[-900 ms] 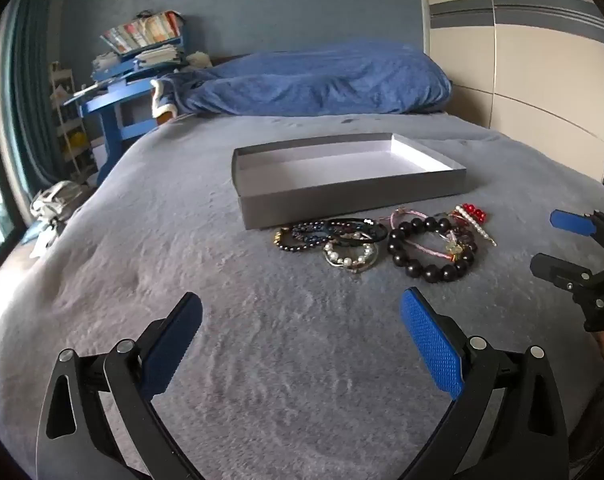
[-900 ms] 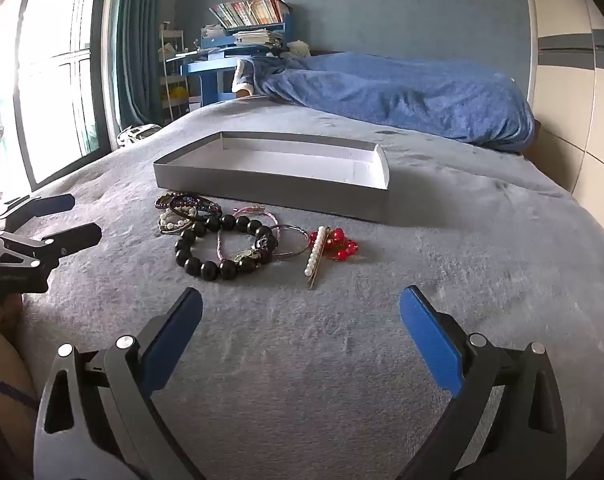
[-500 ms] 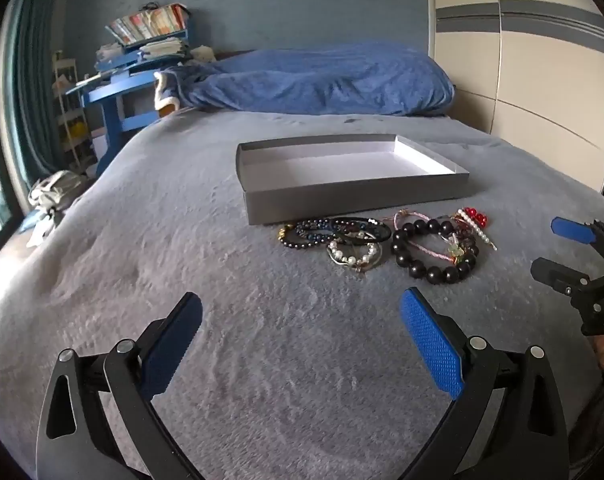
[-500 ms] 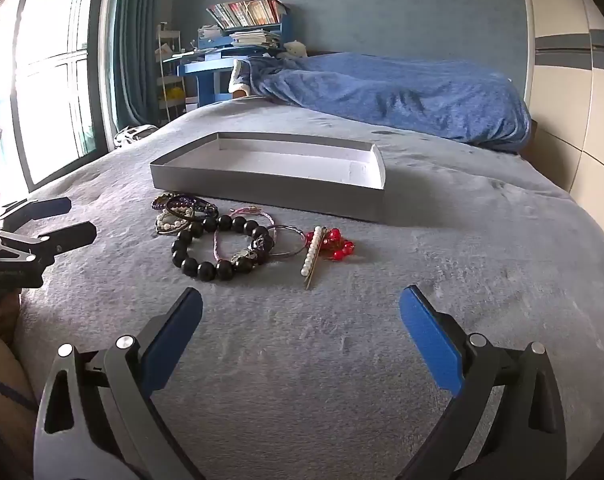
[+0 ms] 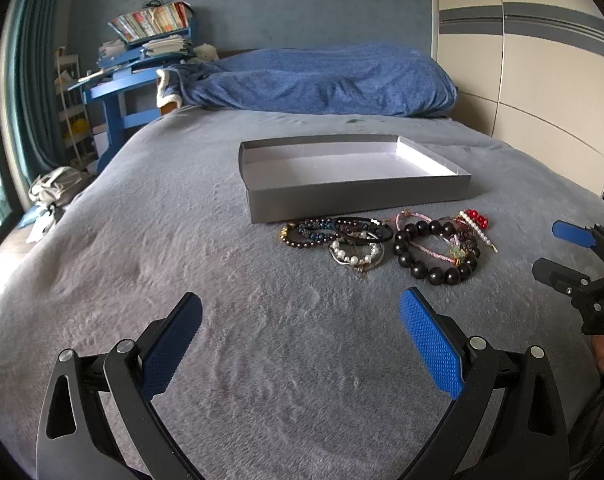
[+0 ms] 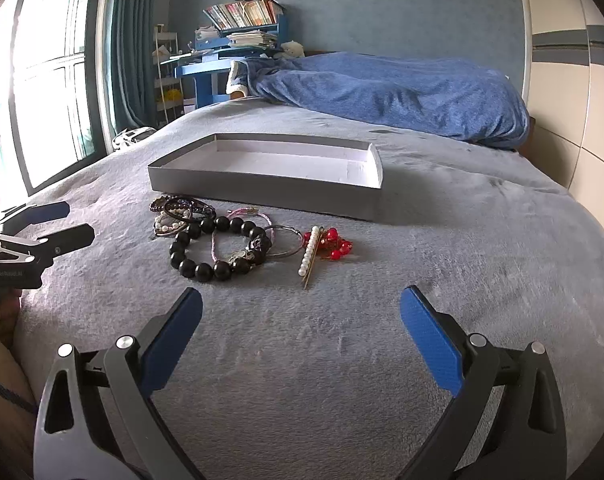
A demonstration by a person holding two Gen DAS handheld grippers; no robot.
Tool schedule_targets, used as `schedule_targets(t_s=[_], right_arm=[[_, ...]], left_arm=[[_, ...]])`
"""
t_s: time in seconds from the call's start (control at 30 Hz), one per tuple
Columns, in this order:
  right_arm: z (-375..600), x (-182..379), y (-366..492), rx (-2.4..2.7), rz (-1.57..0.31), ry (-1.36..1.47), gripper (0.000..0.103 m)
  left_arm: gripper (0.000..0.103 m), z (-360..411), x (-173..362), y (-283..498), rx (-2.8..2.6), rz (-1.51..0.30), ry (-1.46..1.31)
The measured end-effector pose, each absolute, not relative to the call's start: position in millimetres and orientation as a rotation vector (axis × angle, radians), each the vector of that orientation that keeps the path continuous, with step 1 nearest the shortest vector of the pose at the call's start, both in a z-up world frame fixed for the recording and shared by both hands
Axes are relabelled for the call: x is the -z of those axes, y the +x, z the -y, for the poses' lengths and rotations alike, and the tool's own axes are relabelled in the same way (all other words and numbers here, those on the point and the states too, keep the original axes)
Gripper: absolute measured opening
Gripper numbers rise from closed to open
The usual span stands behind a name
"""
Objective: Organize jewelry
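Observation:
A shallow grey box lies open and empty on the grey bedspread. In front of it lies a cluster of jewelry: a large black bead bracelet, dark beaded bracelets, a pearl bracelet, a thin pink cord bracelet, a pearl hair pin and red beads. My left gripper is open and empty, short of the jewelry. My right gripper is open and empty, just before the hair pin.
A rumpled blue duvet lies at the head of the bed. A blue desk with books stands beyond. A cream wardrobe is to the right, a window to the left.
Both grippers have moved slightly closer to the jewelry and lower over the bed. Both stay open. The jewelry and box have not moved.

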State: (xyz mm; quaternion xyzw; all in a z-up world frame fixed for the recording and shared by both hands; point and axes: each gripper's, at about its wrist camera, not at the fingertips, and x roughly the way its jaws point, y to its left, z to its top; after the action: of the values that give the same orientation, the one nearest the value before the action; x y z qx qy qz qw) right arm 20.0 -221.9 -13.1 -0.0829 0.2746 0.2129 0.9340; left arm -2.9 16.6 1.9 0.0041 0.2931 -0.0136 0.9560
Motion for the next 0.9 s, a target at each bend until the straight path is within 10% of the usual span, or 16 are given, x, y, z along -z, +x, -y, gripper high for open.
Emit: schedule_targets(t_s=[0.9], right_arm=[[225.3, 11.3, 18.4, -0.434, -0.558, -0.156, 0.098]], left_arm=[[0.098, -13.6, 3.2, -1.1, 0.021, -0.606, 0.011]])
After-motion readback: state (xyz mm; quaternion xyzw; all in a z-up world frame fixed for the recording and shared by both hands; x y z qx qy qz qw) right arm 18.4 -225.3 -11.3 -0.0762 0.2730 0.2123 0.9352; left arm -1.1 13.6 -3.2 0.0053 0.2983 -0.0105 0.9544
